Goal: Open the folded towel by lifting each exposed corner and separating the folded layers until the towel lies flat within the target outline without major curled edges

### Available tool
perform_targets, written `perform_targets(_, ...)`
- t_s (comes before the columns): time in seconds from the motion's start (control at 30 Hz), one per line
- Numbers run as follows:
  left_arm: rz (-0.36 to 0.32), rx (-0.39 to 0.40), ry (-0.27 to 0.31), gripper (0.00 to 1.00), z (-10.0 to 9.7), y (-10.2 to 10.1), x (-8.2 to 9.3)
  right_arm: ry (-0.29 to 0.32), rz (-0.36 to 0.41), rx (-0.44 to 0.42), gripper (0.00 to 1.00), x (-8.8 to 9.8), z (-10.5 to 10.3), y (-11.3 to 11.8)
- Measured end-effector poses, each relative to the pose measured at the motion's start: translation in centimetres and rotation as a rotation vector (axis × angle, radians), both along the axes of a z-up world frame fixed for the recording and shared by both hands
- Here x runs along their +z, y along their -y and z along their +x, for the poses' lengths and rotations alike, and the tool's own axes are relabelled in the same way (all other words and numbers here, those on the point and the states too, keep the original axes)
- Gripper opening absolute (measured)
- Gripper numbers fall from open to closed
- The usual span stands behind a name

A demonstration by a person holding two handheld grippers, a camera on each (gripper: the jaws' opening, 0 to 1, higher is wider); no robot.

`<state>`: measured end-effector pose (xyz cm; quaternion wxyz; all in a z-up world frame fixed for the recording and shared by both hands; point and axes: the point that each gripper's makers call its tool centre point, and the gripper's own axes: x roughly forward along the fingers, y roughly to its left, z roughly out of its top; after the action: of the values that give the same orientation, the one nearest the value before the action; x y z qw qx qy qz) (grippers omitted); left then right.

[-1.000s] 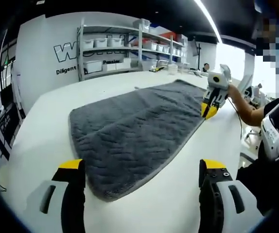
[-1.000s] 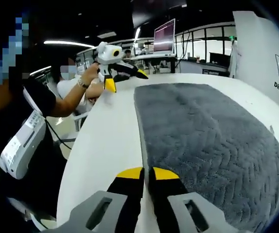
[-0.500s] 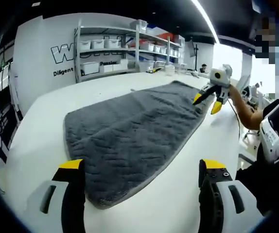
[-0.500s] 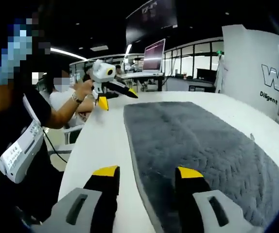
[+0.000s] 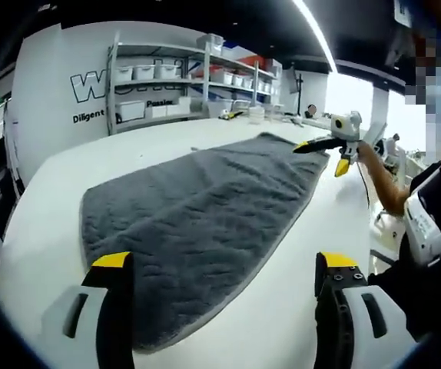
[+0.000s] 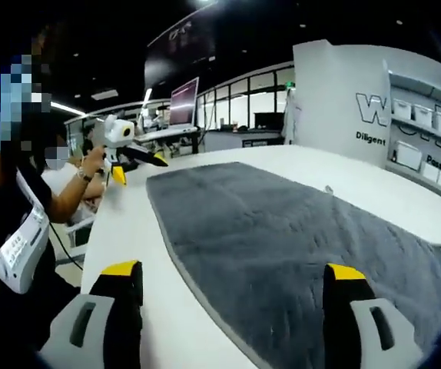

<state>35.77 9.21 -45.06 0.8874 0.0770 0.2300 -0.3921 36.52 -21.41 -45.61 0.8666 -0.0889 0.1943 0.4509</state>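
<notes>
A grey quilted towel point(image 5: 197, 207) lies spread out flat on the white table point(image 5: 305, 254). In the left gripper view, my left gripper point(image 5: 224, 263) is open wide over the towel's near end, with nothing between its jaws. My right gripper point(image 5: 322, 156) hangs open in a person's hand by the far right corner. In the right gripper view, the towel point(image 6: 282, 238) runs away from my open right gripper point(image 6: 232, 270), which hovers over its near edge. The left gripper point(image 6: 140, 171) is open in the air beside the far left corner.
Shelves with white bins point(image 5: 197, 77) stand behind the table against a lettered wall. A monitor point(image 6: 184, 96) and desks are in the background. The person's arm point(image 6: 74, 196) and body are along the table's side. Bare white table surrounds the towel.
My right gripper went from shut at the towel's edge to wide open and rose off the cloth. The left gripper stayed open. Both cameras shifted along the towel.
</notes>
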Motion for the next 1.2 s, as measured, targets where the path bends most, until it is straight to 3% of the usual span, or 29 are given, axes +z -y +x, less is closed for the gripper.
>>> perform_targets(0.3,0.003,-0.109,0.003,0.85,-0.4,4.1,-0.5,0.032,-0.027,-0.086,0.99,0.8,-1.0,3.4)
perform_targets(0.5,0.0,-0.165,-0.015,0.65,-0.5,5.8,-1.1,0.038,-0.019,-0.11,0.99,1.0,-1.3,4.4)
perform_targets(0.63,-0.009,-0.185,-0.039,0.46,-0.4,6.3,-1.6,0.037,-0.02,-0.114,0.99,1.0,-1.5,4.7)
perform_targets(0.73,-0.017,-0.191,-0.053,0.37,-0.2,6.6,-2.0,0.035,-0.016,-0.125,0.99,1.0,-1.5,4.9)
perform_targets(1.03,0.025,-0.202,-0.071,0.22,0.2,6.6,-3.9,0.021,-0.009,-0.136,0.99,0.6,-1.3,5.4)
perform_targets(1.2,0.022,-0.196,-0.079,0.16,0.1,6.2,-4.0,0.02,-0.014,-0.13,0.99,0.6,-1.5,5.3)
